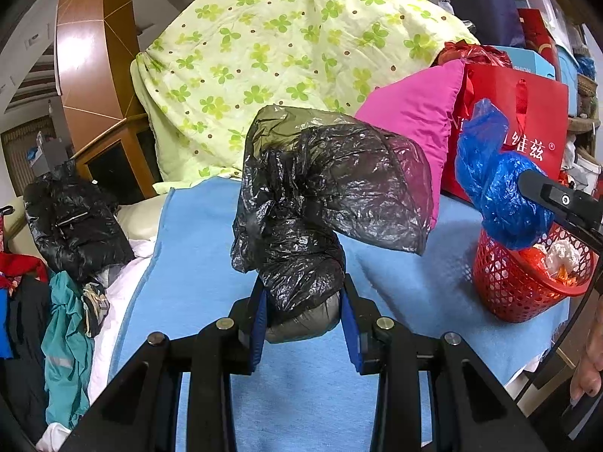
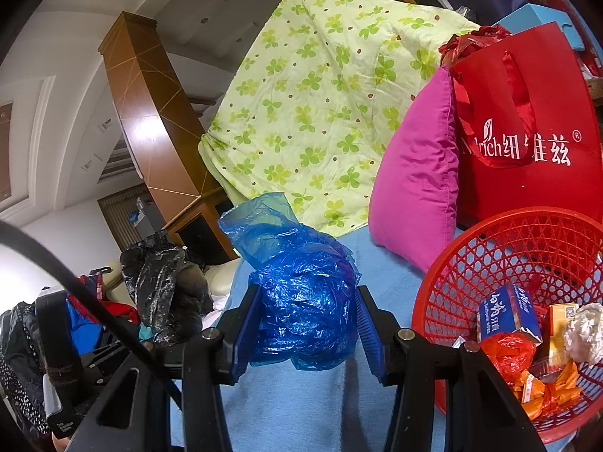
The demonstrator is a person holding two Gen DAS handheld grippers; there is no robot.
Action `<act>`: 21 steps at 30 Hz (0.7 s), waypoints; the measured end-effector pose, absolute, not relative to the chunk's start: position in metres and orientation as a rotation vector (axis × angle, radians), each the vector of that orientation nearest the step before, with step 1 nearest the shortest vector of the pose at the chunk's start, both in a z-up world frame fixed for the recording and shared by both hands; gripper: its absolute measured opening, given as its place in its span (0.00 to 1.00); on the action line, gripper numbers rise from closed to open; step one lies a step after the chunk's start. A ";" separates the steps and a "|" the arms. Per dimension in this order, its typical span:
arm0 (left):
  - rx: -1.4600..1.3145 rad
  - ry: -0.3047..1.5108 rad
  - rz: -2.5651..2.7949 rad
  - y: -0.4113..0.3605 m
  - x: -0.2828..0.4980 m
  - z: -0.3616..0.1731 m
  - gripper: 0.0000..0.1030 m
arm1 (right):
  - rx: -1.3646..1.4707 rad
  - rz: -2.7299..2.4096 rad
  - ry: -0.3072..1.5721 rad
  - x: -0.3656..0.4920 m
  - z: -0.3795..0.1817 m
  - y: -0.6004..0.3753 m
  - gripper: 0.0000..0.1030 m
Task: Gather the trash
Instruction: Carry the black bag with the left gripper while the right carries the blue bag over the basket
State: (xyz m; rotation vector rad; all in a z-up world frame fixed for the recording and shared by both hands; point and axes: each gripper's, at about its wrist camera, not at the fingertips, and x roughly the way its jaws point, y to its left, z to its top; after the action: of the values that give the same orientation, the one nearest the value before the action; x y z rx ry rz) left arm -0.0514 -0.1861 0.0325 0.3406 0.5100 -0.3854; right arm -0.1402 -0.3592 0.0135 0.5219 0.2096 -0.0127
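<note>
Black linkage arms of the left claw (image 1: pixel 303 310) fill the bottom of the left wrist view, its blue pads pinching a crumpled black plastic bag (image 1: pixel 320 196) that rises toward 12 o'clock over a light blue blanket (image 1: pixel 196 263). At 3 o'clock in that view, the tip of the other claw holds a blue bag above a red mesh basket (image 1: pixel 516 286) standing on the blanket. A person's fingers (image 1: pixel 588 369) show at 4 o'clock.

From the right wrist view, the right claw (image 2: pixel 307 324) pinches a wadded blue plastic bag (image 2: pixel 297 286) between its blue pads, the bag bulging upward at centre. At 4 o'clock the same red basket sits just beside the claw, holding a small blue carton (image 2: pixel 507 312), orange wrappers (image 2: pixel 550 391), a scrap of red plastic (image 2: pixel 508 354) and crumpled white paper (image 2: pixel 584 331).

Behind, at 12 o'clock, a pale green clover-print quilt (image 2: pixel 320 94) is heaped high. At 2 o'clock a magenta pillow (image 2: pixel 418 177) leans against a red gift bag (image 2: pixel 527 120) with white lettering. A shiny black jacket (image 1: pixel 75 218) lies at 9 o'clock among loose clothes.
</note>
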 end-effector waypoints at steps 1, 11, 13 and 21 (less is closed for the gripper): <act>0.342 0.510 -0.385 -0.186 -0.051 0.032 0.37 | 0.522 -0.011 0.209 -0.140 0.014 -0.359 0.50; 0.356 0.514 -0.399 -0.188 -0.053 0.031 0.37 | 0.527 -0.004 0.201 -0.143 0.016 -0.360 0.51; 0.363 0.510 -0.400 -0.189 -0.054 0.032 0.37 | 0.528 -0.003 0.197 -0.144 0.016 -0.362 0.50; 0.375 0.507 -0.414 -0.191 -0.057 0.031 0.37 | 0.532 -0.002 0.181 -0.150 0.018 -0.365 0.50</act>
State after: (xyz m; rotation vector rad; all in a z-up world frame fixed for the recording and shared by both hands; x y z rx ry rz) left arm -0.0569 -0.1905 0.0313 0.3745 0.5065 -0.4144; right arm -0.1496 -0.3646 0.0177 0.5322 0.1808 -0.0016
